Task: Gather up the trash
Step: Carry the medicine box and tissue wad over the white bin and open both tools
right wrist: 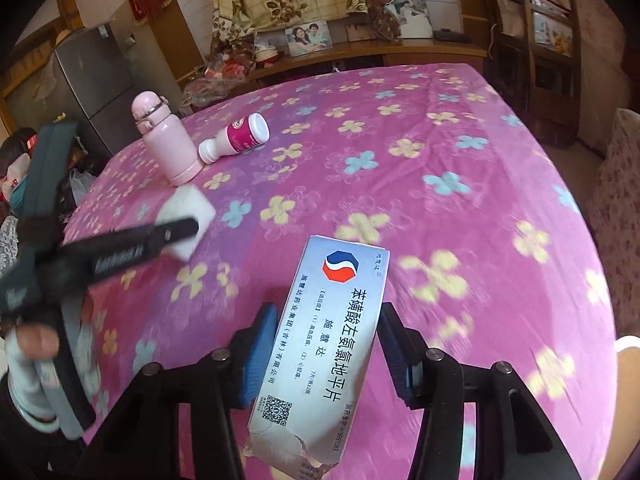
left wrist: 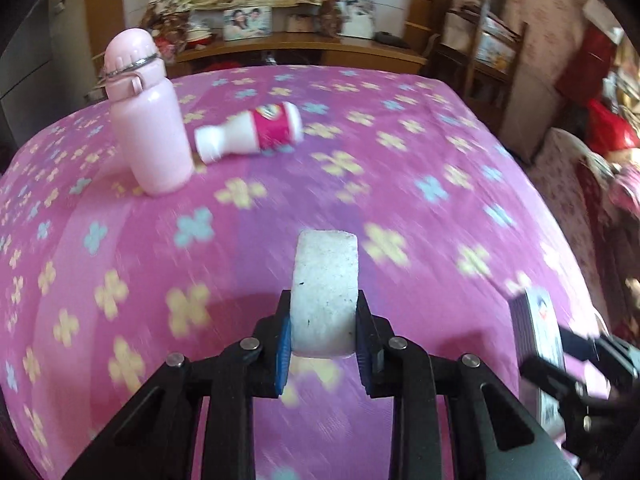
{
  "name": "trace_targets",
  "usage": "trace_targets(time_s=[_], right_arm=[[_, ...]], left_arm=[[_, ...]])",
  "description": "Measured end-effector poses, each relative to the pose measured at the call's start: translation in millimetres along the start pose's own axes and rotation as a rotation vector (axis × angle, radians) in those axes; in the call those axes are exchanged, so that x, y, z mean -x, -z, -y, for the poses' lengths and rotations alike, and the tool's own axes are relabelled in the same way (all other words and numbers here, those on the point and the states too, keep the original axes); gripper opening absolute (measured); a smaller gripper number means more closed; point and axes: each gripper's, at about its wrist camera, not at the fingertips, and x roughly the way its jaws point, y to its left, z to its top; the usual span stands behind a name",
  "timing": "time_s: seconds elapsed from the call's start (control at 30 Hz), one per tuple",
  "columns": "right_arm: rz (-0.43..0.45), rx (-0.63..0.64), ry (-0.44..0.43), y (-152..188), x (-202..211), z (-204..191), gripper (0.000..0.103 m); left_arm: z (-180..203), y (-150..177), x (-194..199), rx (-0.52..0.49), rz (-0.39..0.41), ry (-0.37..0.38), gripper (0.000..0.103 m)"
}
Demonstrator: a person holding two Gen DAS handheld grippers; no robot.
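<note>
A white foam block [left wrist: 323,296] is pinched by the left hand-held gripper [left wrist: 323,344] at lower centre, long axis pointing up-frame. A medicine box [right wrist: 320,344] is clamped by the right hand-held gripper [right wrist: 326,344], long axis likewise up-frame, above the pink flowered tabletop [right wrist: 440,152].

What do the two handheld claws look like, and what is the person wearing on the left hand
Both claws, left and right, have black angular linkage arms with silver round pivot pins and blue ribbed pads. The left hand wears a light grey glove or sleeve.
</note>
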Motion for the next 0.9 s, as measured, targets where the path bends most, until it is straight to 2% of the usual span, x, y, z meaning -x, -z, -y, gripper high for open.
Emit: trace_targets(time_s=[0.37,0.9], right_arm=[[0.048,-0.030,0.062,53.6,76.3,30.0,0.054],[0.099,-0.157,0.131,99.8,139.8,95.0,0.054]], left_arm=[[72.5,63.5,47.4,-0.078,0.008,0.080,0.029],[169.8,90.5,70.1,-0.227,0.040,0.134,0.029]])
